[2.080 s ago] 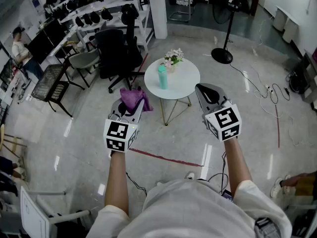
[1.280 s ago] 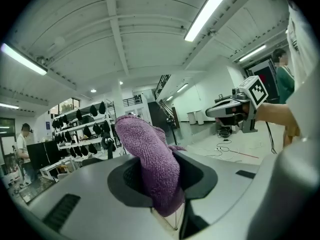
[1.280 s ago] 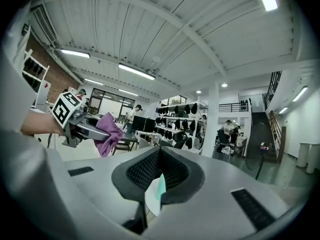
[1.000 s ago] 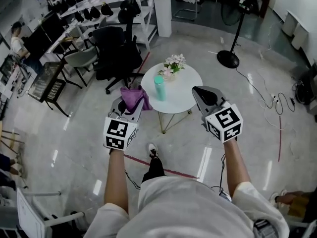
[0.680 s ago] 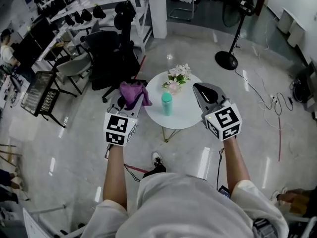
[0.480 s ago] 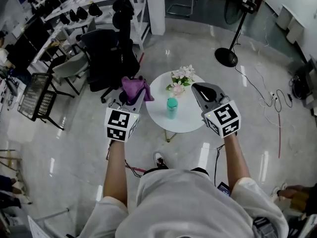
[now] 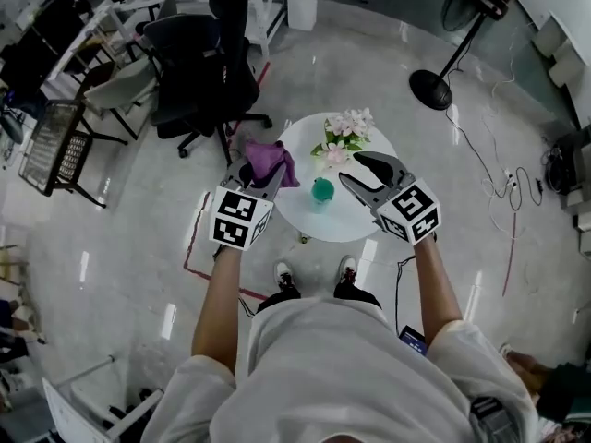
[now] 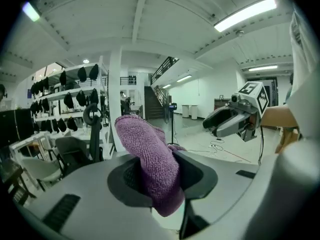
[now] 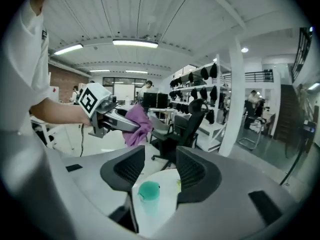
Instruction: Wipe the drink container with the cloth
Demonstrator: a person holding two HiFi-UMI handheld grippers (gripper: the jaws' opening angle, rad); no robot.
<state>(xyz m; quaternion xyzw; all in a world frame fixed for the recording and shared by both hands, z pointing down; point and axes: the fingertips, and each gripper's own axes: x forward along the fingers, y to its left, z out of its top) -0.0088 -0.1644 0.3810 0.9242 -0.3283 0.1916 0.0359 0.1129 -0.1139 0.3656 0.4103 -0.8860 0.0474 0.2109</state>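
While the person stands at the near side of the round white counter (image 7: 305,215), a black office chair (image 7: 199,63) stands on the floor beyond the counter's left. At the counter's left edge the left tool (image 7: 259,175) is clamped on a purple cloth (image 7: 273,158). In the left gripper view the cloth fills the gap between the jaws and bulges out above and below them. Near the counter's middle stands the drink container (image 7: 321,190), a teal bottle, upright and untouched by either tool. Toward the counter's far side, just behind the container, sits a bunch of pale flowers (image 7: 343,132). Over the counter's right half the right tool (image 7: 351,169) holds nothing. Its jaws stand moderately apart, having just been opening. The right gripper view shows the container ahead of and below the gap, clear of both pads. Right of the counter, well apart from it, a fan stand (image 7: 432,89) rests on the floor.
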